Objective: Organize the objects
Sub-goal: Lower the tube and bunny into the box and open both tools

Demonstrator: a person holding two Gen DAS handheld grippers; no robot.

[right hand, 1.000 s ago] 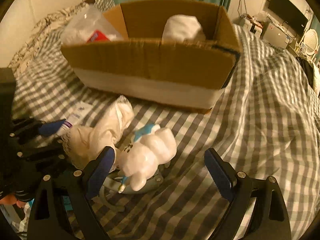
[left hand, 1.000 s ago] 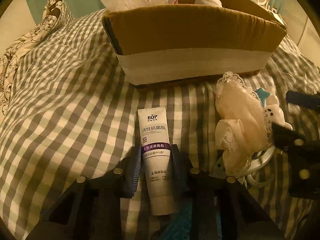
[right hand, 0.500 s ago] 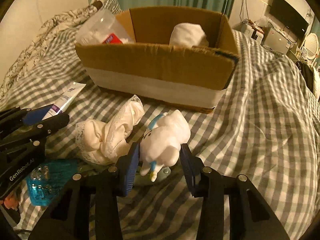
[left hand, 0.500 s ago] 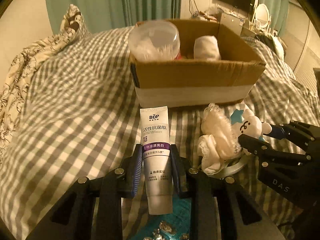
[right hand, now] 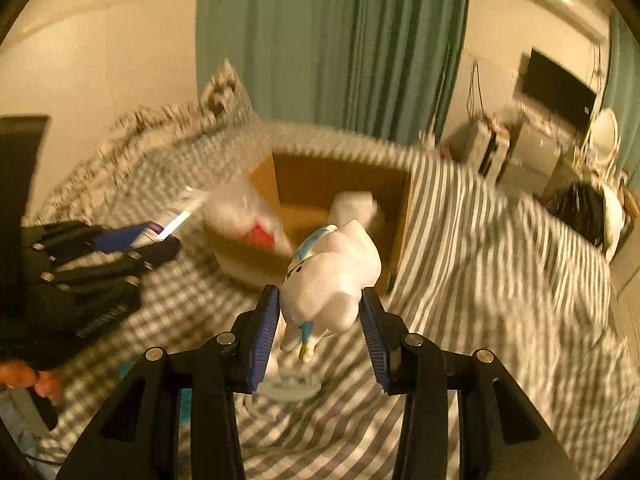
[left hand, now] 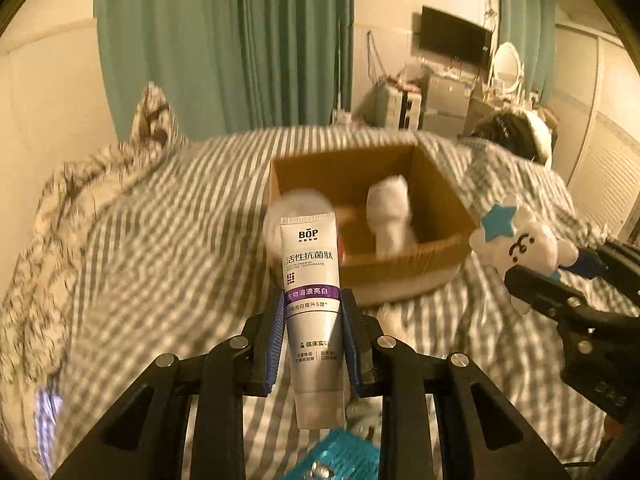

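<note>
My left gripper (left hand: 313,320) is shut on a white BOP toothpaste tube (left hand: 313,304) and holds it upright in the air above the bed. My right gripper (right hand: 319,320) is shut on a white plush toy with a blue star (right hand: 332,276), lifted off the bed; the toy also shows at the right of the left wrist view (left hand: 520,240). An open cardboard box (left hand: 440,196) lies ahead on the checked bedspread, with a white bundle (left hand: 390,208) and a clear plastic tub (left hand: 300,208) inside. The box shows in the right wrist view too (right hand: 304,188).
A teal blister pack (left hand: 340,456) and a white round item (right hand: 288,384) lie on the bed below the grippers. A patterned pillow (left hand: 152,116) and green curtains (left hand: 224,40) are behind. A TV and dresser (left hand: 452,40) stand at the back right.
Both grippers have risen well above the bed, carrying the toothpaste and the plush toy. The right gripper closed on the toy a second ago. The box now looks lower and farther.
</note>
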